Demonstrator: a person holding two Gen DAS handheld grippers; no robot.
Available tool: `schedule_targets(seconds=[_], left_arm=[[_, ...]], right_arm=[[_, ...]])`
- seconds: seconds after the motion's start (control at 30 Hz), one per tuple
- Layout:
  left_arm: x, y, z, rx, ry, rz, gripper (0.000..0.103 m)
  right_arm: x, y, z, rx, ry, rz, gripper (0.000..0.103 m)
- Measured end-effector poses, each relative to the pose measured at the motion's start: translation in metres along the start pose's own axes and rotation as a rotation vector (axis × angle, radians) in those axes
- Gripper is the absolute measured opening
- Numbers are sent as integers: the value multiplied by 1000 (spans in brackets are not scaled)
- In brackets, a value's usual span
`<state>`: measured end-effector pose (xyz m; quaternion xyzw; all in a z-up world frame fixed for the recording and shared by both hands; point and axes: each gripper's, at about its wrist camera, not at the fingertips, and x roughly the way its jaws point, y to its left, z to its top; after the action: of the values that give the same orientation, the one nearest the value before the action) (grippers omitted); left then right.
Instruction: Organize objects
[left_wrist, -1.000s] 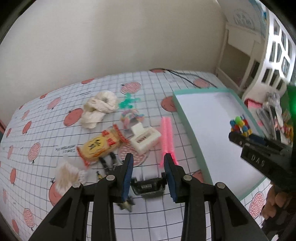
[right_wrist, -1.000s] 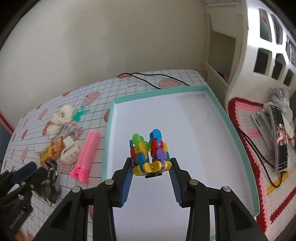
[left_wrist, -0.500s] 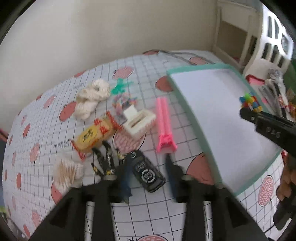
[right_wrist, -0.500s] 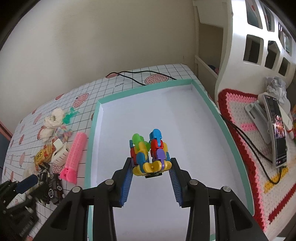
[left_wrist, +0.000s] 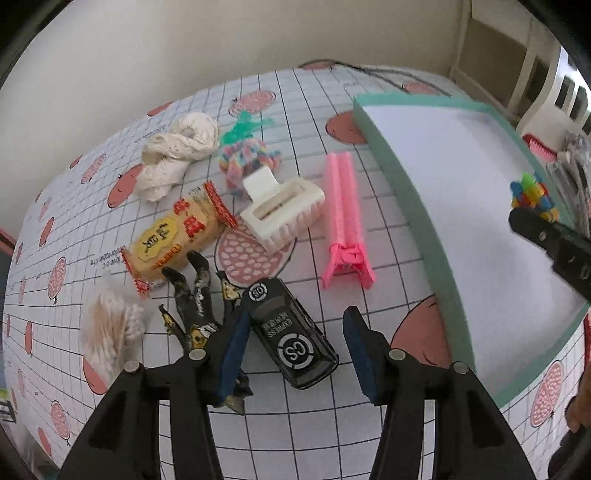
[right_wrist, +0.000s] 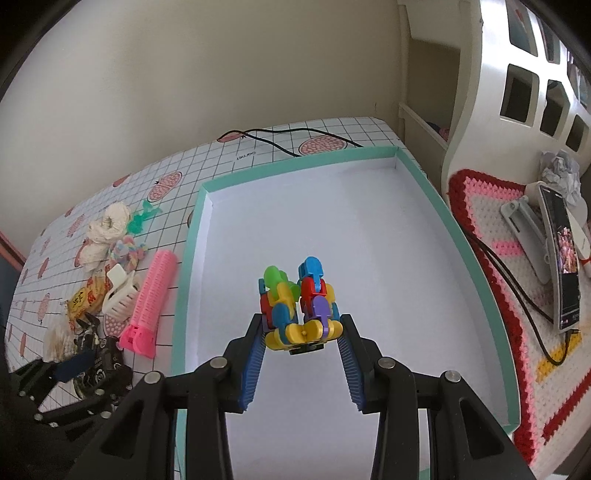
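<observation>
Checked cloth covers the table, and the tray (right_wrist: 192, 236) on the right has nothing in it yet. Our right gripper (right_wrist: 301, 341) clamps the toy (right_wrist: 297, 306) above it; our left gripper (left_wrist: 291, 341), spread wide, straddles the car (left_wrist: 291, 336). Most items remain outside.

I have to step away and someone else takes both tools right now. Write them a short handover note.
Right tool: shut on the multicoloured toy, held above the empty teal tray.
Left tool: open, straddling the black toy car on the mat.
Done: nothing in the tray.
Left: release the toy, grip the car, then move the pink roller, white hair clip, snack packet and the rest.
</observation>
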<state>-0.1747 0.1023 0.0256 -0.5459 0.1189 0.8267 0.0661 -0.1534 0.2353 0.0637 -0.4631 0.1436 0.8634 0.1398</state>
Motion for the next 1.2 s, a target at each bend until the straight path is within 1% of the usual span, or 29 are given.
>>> schedule_targets(seconds=[0.07,0.23,0.37,0.6,0.67,0.73,0.77,0.93,1.0,1.2], left_arm=[[2,-2,0,19,-5,24,54],[5,-2,-1,20,1,39,54],[9,5,-2,-13,11,21,54],[8,10,0,-9,2,27,52],[7,12,1,-8,-4,26,47],[6,15,2,-10,-8,26,40],[6,16,2,-16,-8,18,39],[8,17,4,-19,-9,-2,35],[6,10,3,-16,-13,-9,34],[-7,7,5,-18,-51,-31,34]], right_arm=[[0,0,-1,-1,1,1,41],[1,-1,-1,6,9,5,41],[2,0,-2,6,12,6,41],[3,0,-2,6,16,11,41],[3,1,-2,5,16,10,41],[3,0,-2,6,16,10,41],[3,0,-2,7,15,11,41],[2,-1,-1,13,13,16,41],[2,-2,-1,13,11,17,41],[-3,-4,0,22,-13,22,41]])
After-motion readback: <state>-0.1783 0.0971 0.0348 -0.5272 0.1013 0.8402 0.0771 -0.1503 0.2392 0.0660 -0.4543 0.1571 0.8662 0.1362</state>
